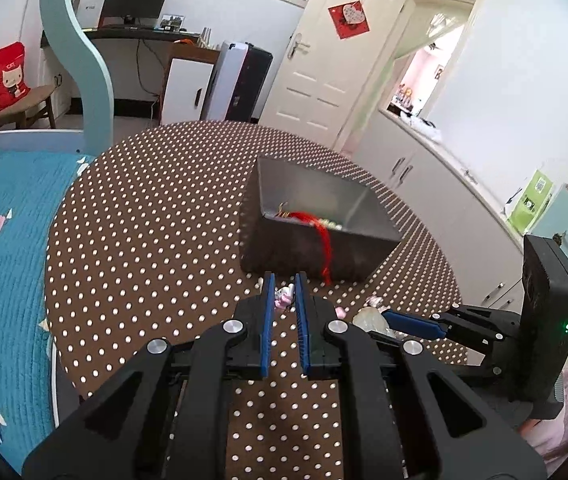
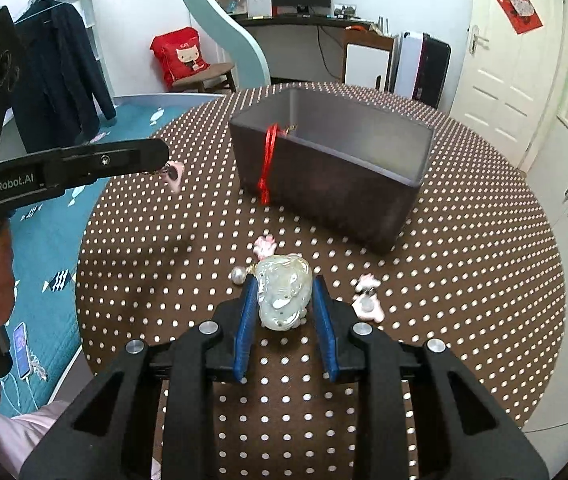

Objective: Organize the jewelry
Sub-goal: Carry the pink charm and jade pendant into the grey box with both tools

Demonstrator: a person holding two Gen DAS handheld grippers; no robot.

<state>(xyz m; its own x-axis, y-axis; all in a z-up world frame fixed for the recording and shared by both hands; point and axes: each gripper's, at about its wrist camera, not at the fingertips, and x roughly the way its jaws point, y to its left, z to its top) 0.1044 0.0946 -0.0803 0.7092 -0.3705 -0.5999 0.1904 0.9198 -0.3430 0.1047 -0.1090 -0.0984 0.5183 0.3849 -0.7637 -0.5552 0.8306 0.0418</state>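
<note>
Red cord (image 2: 270, 152) is lying in the box (image 2: 336, 168). Left gripper (image 1: 284, 284) is pinching a pink charm (image 1: 285, 298); right gripper (image 2: 284, 284) is straddling the jade (image 2: 282, 294), unclamped; several charms are remaining.

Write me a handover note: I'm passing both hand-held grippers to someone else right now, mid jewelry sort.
Left hand-held gripper: shut on a small pink charm, held up to the left of the grey box.
Right hand-held gripper: open, jaws astride the jade pendant lying on the tablecloth; no clamp visible.
Done: red cord draped over the box rim, a few pieces inside.
Left: both items above, plus a near pink charm, a right pink charm and a pearl bead.
</note>
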